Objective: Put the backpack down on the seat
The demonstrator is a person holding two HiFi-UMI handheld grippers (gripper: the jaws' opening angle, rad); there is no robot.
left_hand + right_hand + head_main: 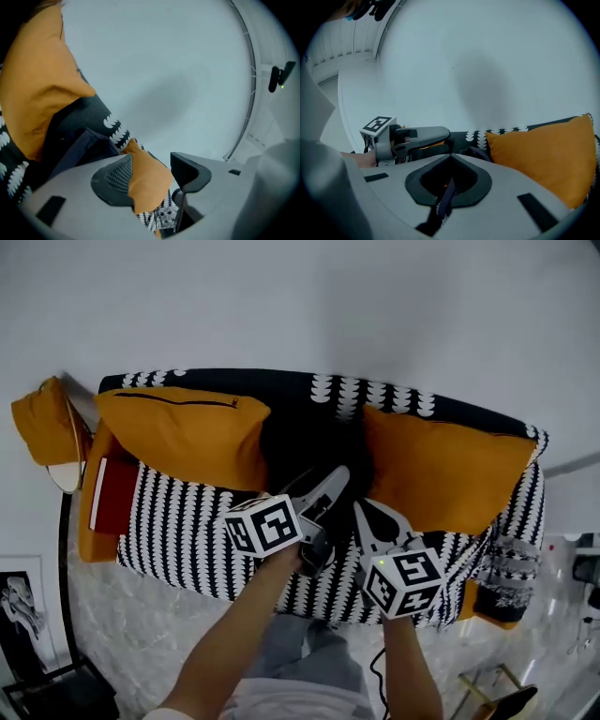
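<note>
Closest to the lens: both handheld tools, reaching out past the sofa's front edge. On the left gripper (150,174) the jaws stand about as wide as they go, with nothing between the pads. Only an orange cushion further off shows through the gap, so that side carries no load. On the right gripper (449,182) the jaws are pinched together on a thin navy strap (444,199), which I take to be the pack's own. I judge this grip is what steadies the pack while it settles. The dark navy fabric backpack (314,442) sits mid-way along the black-and-white patterned sofa (178,531). It is wedged in the gap between the two orange fabric cushions (183,432), leaning on the backrest. The cushions on either side probably prop it upright. I cannot see its base, but it looks to be resting on the seat already. My read: the placement is all but done, and only the strap remains to be let go.
</note>
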